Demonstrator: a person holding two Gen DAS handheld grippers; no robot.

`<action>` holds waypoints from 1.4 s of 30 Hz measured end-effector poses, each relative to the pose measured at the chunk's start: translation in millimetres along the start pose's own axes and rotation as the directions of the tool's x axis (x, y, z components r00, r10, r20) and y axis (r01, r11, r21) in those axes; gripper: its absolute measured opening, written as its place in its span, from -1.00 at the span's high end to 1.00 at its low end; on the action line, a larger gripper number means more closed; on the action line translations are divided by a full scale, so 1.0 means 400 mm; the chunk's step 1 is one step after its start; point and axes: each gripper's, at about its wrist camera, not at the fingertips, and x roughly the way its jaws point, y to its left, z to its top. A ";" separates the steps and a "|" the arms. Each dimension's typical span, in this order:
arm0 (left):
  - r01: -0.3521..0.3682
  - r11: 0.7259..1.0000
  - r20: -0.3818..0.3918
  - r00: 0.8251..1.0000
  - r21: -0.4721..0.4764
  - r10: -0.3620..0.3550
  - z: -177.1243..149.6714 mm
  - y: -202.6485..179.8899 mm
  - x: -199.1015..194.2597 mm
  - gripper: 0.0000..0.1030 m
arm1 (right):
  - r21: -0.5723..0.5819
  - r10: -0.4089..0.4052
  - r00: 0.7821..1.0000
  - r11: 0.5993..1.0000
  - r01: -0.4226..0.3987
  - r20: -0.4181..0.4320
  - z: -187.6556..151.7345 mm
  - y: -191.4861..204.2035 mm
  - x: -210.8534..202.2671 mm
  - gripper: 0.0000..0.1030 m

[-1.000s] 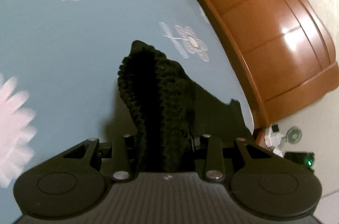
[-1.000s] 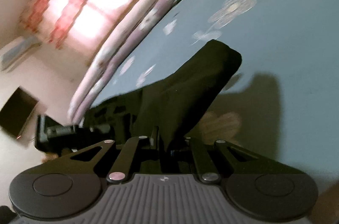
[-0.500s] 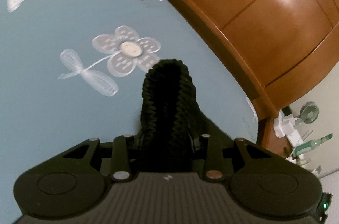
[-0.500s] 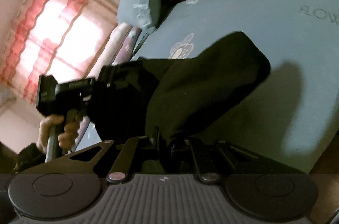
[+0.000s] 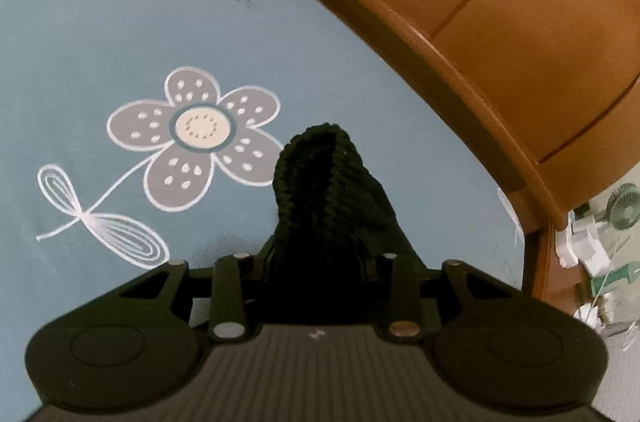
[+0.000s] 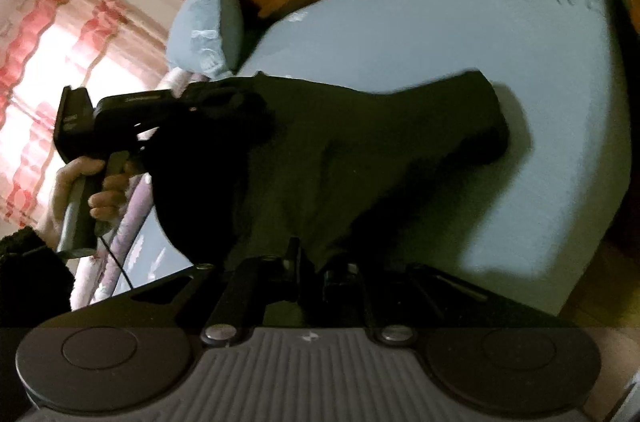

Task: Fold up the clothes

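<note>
Left wrist view. The left tool [image 5: 316, 262] has a black garment [image 5: 320, 194] between its fingers; its ribbed, knitted edge rises ahead of the tool as a bunched ridge. The jaws have just been opening, and the fingertips are hidden by the cloth, so whether the pads press on it cannot be told. Beyond the ridge lies the blue bed sheet [image 5: 100, 34], with a printed flower [image 5: 200, 138] ahead and to the left. A wooden headboard [image 5: 500, 14] curves ahead to the right. Small items past the bed's corner are too blurred to identify.

Right wrist view. The right tool [image 6: 316, 274] has the same black garment [image 6: 360, 158] between its fingers, which are dark and partly buried in fabric; its jaws have just been opening, and contact cannot be made out. The cloth stretches ahead and left to the left tool [image 6: 224, 110], gripped by a hand [image 6: 96, 190]. A folded end lies on the bed sheet [image 6: 500, 34] ahead. A pillow [image 6: 208, 22] sits farther off.
</note>
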 end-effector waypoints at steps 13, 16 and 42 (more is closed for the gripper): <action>0.048 0.991 0.110 0.993 -0.123 -0.034 -0.081 0.108 -0.156 -0.26 | 0.136 0.021 0.996 0.990 -0.034 0.091 0.019 -0.053 -0.026 -0.17; 0.157 0.986 0.082 0.985 -0.059 -0.152 -0.142 0.047 -0.136 -0.29 | 0.268 0.088 0.991 0.957 -0.114 0.105 0.042 -0.096 -0.004 -0.29; 0.387 0.914 -0.269 0.899 0.124 -0.345 -0.468 -0.151 -0.039 -0.36 | 0.085 -0.262 0.934 0.965 0.249 0.241 0.126 -0.086 -0.033 0.15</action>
